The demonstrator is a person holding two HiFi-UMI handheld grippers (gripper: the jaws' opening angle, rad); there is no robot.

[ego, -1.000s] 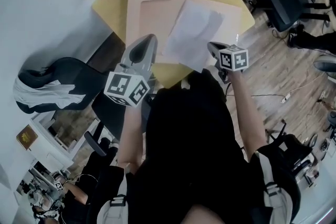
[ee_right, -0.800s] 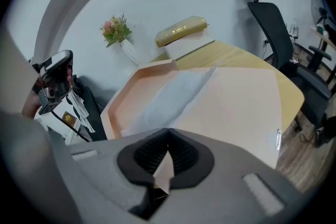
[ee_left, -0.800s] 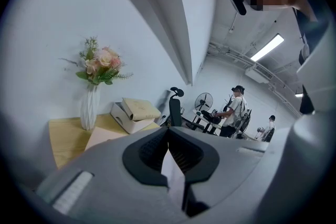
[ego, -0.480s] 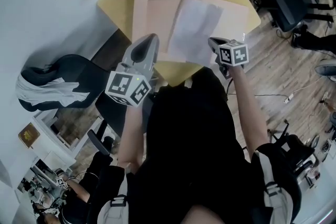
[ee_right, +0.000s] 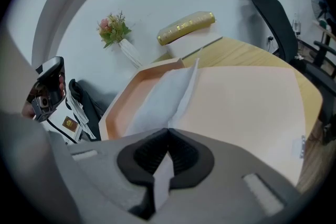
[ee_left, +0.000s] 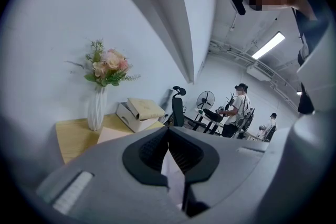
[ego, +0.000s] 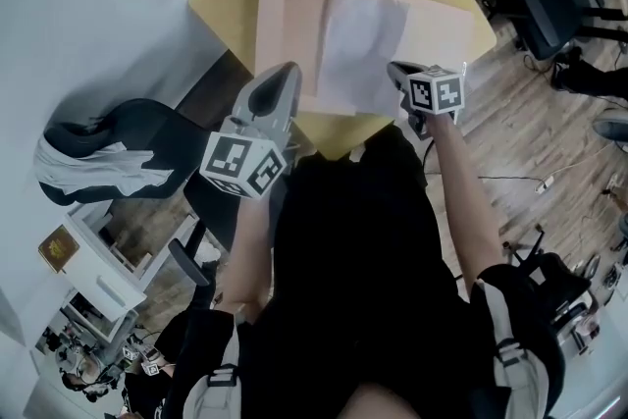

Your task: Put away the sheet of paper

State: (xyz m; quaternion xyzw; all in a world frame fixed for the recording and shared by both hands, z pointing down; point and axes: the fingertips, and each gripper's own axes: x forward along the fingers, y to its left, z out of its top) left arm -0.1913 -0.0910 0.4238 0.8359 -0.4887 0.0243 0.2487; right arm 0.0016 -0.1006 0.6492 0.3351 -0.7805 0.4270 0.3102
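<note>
White rectangular sheet of paper [ego: 358,49], held at its near corner.
Sheet bowed, lying partly across the rim of the shallow pink tray [ego: 285,25]; near corner pinched in the right tool [ego: 396,74].

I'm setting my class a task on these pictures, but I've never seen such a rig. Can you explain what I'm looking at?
No robot here: a person holds a two-jaw gripper in each hand. The downward picture comes from a camera on the person's head; the other two from cameras on the grippers, looking along their jaws. On the yellow table stand an open pink box, a vase of flowers and a pale box. The right gripper is shut on the sheet of paper, which lies across the pink box. The left gripper tilts upward, jaws closed; a pale sliver shows between them that I cannot identify.
</note>
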